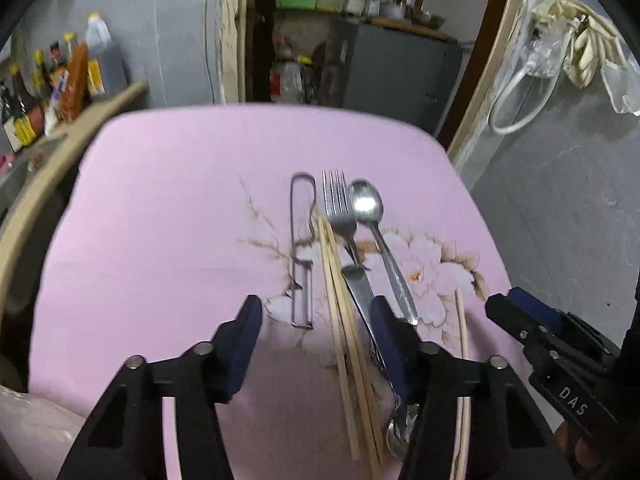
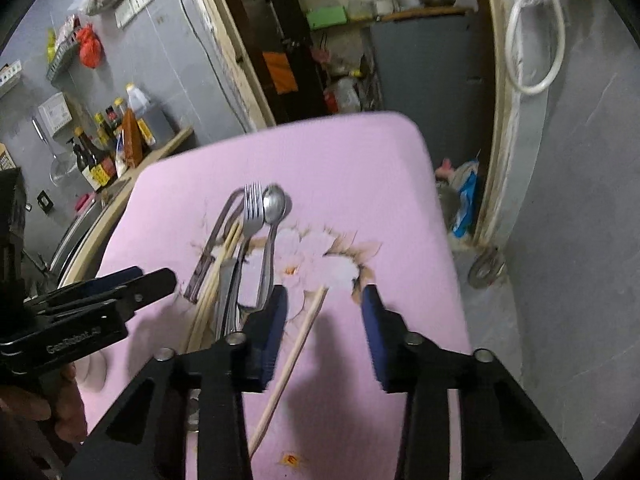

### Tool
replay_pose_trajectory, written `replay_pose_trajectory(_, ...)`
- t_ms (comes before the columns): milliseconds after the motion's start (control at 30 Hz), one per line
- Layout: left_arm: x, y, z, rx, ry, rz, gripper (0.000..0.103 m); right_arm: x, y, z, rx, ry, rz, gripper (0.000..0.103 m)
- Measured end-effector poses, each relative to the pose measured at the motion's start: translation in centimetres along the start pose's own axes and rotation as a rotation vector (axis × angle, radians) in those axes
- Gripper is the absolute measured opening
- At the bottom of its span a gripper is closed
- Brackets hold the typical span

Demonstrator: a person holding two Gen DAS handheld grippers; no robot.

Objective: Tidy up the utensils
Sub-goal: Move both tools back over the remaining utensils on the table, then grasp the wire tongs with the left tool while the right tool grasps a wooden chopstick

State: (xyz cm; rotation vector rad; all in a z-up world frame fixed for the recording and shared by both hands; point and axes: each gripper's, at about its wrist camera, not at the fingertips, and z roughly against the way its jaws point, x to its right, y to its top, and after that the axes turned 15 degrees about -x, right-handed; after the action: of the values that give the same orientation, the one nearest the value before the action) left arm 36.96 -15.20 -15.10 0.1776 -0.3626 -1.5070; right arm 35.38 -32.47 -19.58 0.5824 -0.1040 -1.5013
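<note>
Both the left gripper [image 1: 316, 312] and right gripper [image 2: 324, 304] have black linkages, silver pivot screws, blue-padded fingers [image 1: 248, 320].

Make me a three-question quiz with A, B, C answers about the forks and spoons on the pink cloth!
1. Where does the spoon lie?
A. right beside the fork
B. on the floor
C. in a cup

2. What colour is the cloth under the utensils?
A. green
B. pink
C. black

3. How is the lone chopstick placed?
A. standing upright
B. snapped in half
C. lying flat between the right gripper's open fingers

Answers:
1. A, their heads lie side by side.
2. B, pink with pale flowers.
3. C, it lies on the cloth and neither blue pad presses on it.
</note>
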Motion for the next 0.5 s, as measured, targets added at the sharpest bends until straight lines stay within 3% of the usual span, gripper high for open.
replay_pose_trajectory(67,-0.1,0.2,-1.1,-0.037,-0.027,0.002,0.038,-0.3,0.1,-0.9,-0.025,0.004,-0.008,0.026)
replay_pose_trajectory(233,-0.7,1.2,-3.1,-0.100,-0.067,0.034,0.027,-0.2,0.1,-2.6,-0.075,0.008,-0.030,0.020)
replay_pose_trajectory(500,-0.9,2.4,-4.0,-0.115,-0.087,0.029,0.014,-0.6,0.5,-4.2,-0.114,0.013,-0.039,0.018)
